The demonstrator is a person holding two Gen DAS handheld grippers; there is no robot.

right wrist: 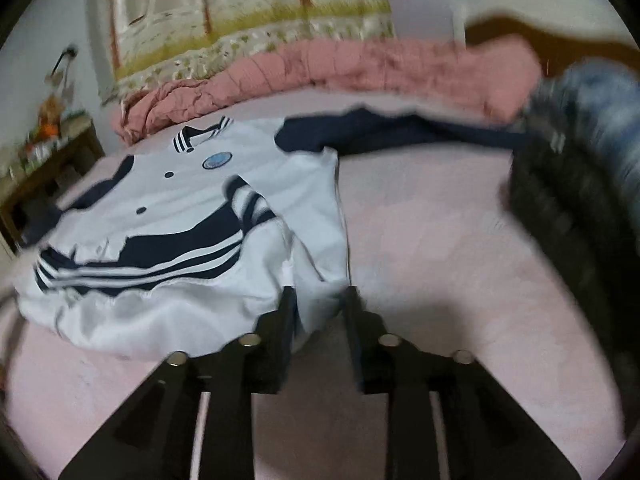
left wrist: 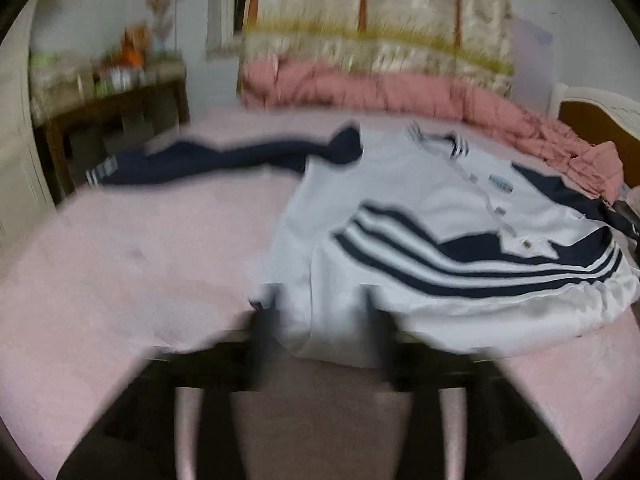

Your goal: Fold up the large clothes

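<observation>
Both your left gripper [left wrist: 320, 312] and right gripper [right wrist: 318, 304] stand apart astride the soft, light white-and-navy striped jacket [right wrist: 168, 208], so pinch its bottom hem corners.

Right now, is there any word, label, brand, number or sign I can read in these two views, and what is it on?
None can be read.
Round blue badge on the chest of the white and navy jacket: any lettering too blurred to read.
Same badge in the left wrist view: blurred, unreadable.
Items on the side table: too small and blurred.

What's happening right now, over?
Both grippers open at the hem of the jacket, left gripper, right gripper. Jacket unfolded, one navy sleeve outstretched. Nothing blocking.
</observation>
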